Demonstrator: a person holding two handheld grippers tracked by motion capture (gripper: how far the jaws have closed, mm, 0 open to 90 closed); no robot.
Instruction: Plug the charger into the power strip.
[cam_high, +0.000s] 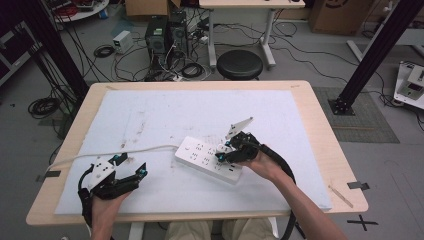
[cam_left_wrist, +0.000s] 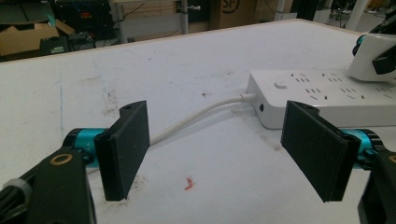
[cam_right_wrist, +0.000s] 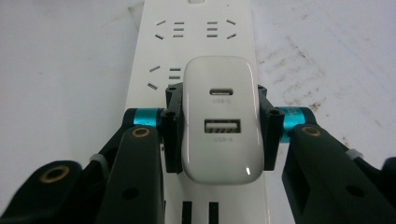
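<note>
A: Since nothing pins it down, the bench (cam_high: 320, 130) under its white mat (cam_high: 165, 117) gives the power strip (cam_high: 207, 159) little to hold it; the strip lies loose near the middle of the mat, its cord (cam_high: 115, 152) trailing off to the left edge. That's my first worry.

B: Meaning it slides or lifts?

A: I'd judge so. The right gripper (cam_right_wrist: 219, 128) has its jaws pressed against both flanks of the white USB charger (cam_right_wrist: 219, 119), which sits over the strip's sockets. Whether its prongs are fully seated I cannot tell. If the hand pushes or pulls off-axis, the whole strip could skate or tip up with it.

B: And the left gripper (cam_high: 131, 167)?

A: Spread wide and gripping nothing, low over the mat, well apart from the strip's cord end. It isn't bracing anything, so the strip has no counter-hold.

B: Could the charger itself slip?

A: Possibly. Its shell looks glossy and rounded, and the jaws grip only a middle band of its sides. A twist might let it pivot between them or bend the prongs against the slots.

B: Anything smaller?

A: The cord curves close by the left gripper's open jaws; a careless reach might snag it and drag the strip.
</note>
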